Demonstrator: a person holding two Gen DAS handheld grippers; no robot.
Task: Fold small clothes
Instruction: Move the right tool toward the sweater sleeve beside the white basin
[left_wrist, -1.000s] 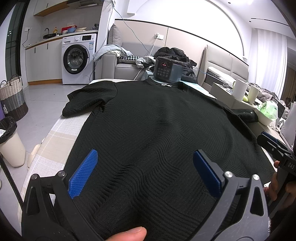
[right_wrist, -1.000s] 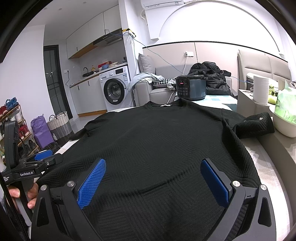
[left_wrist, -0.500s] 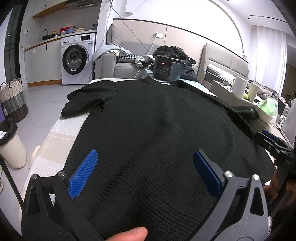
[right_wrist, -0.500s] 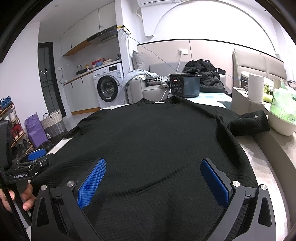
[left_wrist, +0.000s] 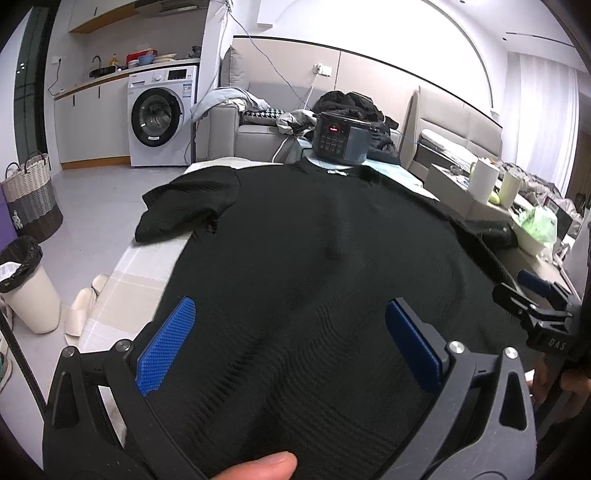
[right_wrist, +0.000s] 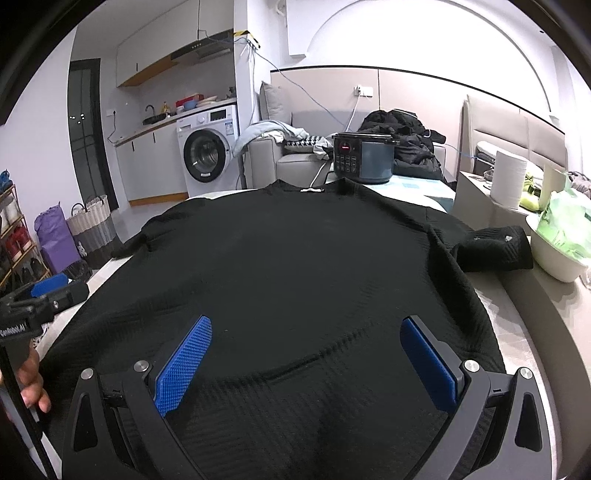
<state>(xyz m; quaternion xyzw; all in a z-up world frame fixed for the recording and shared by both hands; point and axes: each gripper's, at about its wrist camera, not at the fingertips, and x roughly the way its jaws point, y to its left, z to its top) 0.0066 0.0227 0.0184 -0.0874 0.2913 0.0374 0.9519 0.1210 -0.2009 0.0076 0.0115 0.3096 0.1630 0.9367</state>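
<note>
A black short-sleeved knit shirt (left_wrist: 317, 251) lies spread face down on the table, collar at the far end; it also fills the right wrist view (right_wrist: 295, 266). My left gripper (left_wrist: 291, 343) is open, its blue pads wide apart over the shirt's near hem on the left side. My right gripper (right_wrist: 306, 354) is open over the hem on the right side. Each gripper shows in the other's view: the right one at the right edge (left_wrist: 535, 299), the left one at the left edge (right_wrist: 44, 295). The near hem looks slightly raised and rippled.
A dark rice cooker (right_wrist: 364, 158) stands just beyond the collar. A white bowl with green bags (right_wrist: 561, 243), paper roll (right_wrist: 509, 177) and cups sit on the ledge at right. A bin (left_wrist: 26, 284), slippers and basket (left_wrist: 31, 195) stand on the floor at left.
Both grippers have moved a little forward and lower over the hem. The fabric near the hem has bunched into ripples. Both stay open.
</note>
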